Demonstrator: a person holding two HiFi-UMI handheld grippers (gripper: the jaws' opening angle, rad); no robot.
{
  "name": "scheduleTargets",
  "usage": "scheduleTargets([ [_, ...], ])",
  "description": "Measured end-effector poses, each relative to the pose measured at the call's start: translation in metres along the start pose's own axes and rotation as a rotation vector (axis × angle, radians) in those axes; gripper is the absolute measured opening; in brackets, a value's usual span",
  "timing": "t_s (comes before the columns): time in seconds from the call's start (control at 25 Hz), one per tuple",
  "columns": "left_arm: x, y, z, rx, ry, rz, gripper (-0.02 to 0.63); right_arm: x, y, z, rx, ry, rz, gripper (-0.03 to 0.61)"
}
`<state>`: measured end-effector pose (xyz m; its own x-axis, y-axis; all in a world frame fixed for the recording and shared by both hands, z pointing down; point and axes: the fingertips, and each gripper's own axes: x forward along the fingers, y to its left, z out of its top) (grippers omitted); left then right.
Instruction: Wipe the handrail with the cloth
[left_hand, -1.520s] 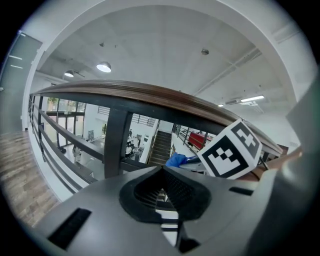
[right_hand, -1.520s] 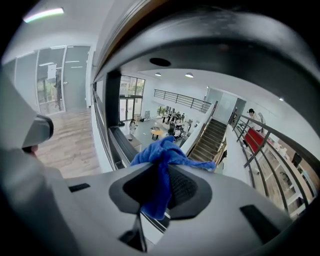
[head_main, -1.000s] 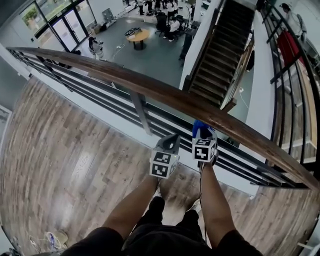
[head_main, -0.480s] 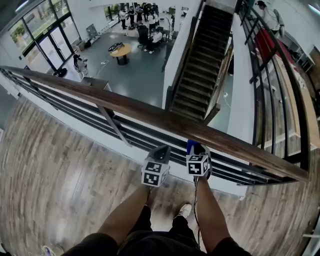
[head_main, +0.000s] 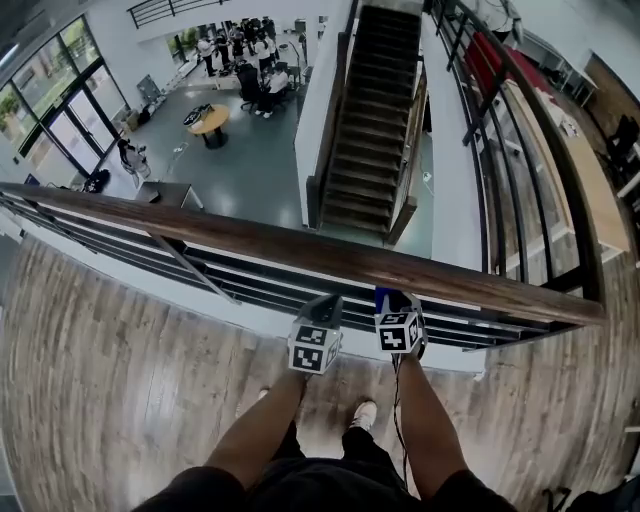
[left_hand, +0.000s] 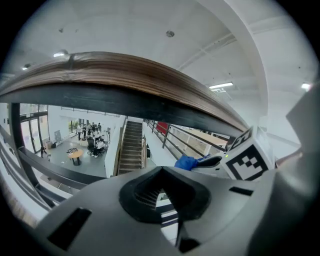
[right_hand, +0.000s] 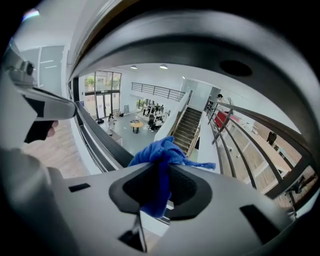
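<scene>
The brown wooden handrail (head_main: 300, 250) crosses the head view from the left edge to its end at the right. Both grippers hang side by side just on my side of it. My right gripper (head_main: 397, 300) is shut on a blue cloth (head_main: 384, 295), whose bunched end sits at the rail's near edge; whether it touches the rail I cannot tell. In the right gripper view the cloth (right_hand: 160, 152) is pinched between the jaws of the gripper (right_hand: 162, 170). My left gripper (head_main: 325, 305) is shut with nothing in it. From the left gripper (left_hand: 161, 172) the handrail (left_hand: 125, 80) arches overhead.
Black horizontal bars (head_main: 250, 285) and a slanted post (head_main: 190, 270) run under the rail. Beyond is an open drop to a lobby with people, a round table (head_main: 211, 122) and a staircase (head_main: 365, 120). The person's legs and shoes stand on the wood floor (head_main: 110, 370).
The view has slid right along the handrail: the post and staircase have shifted left. Both grippers keep their place at the rail's near edge, with the cloth still held.
</scene>
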<state>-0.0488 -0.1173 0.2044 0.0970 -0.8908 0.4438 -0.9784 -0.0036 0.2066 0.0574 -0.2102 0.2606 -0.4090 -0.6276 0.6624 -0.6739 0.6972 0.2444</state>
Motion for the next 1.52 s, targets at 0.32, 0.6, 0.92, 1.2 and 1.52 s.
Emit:
scheduleTargets([
  [0.32, 0.033, -0.073, -0.004, 0.044, 0.030, -0.059, 0.005, -0.018, -0.065, -0.040, 0.071, -0.005, -0.021, 0.089],
  [0.6, 0.074, -0.152, -0.008, 0.061, 0.058, -0.120, 0.005, -0.035, -0.142, -0.084, 0.159, -0.023, -0.059, 0.089],
  [0.92, 0.111, -0.233, -0.016, 0.064, 0.064, -0.211, 0.005, -0.055, -0.211, -0.129, 0.243, -0.039, -0.072, 0.089],
  [1.2, 0.144, -0.300, -0.021, 0.074, 0.072, -0.302, 0.005, -0.072, -0.282, -0.171, 0.348, -0.047, -0.140, 0.089],
  [1.52, 0.173, -0.368, -0.027, 0.119, 0.080, -0.394, 0.005, -0.095, -0.367, -0.220, 0.403, -0.053, -0.238, 0.089],
])
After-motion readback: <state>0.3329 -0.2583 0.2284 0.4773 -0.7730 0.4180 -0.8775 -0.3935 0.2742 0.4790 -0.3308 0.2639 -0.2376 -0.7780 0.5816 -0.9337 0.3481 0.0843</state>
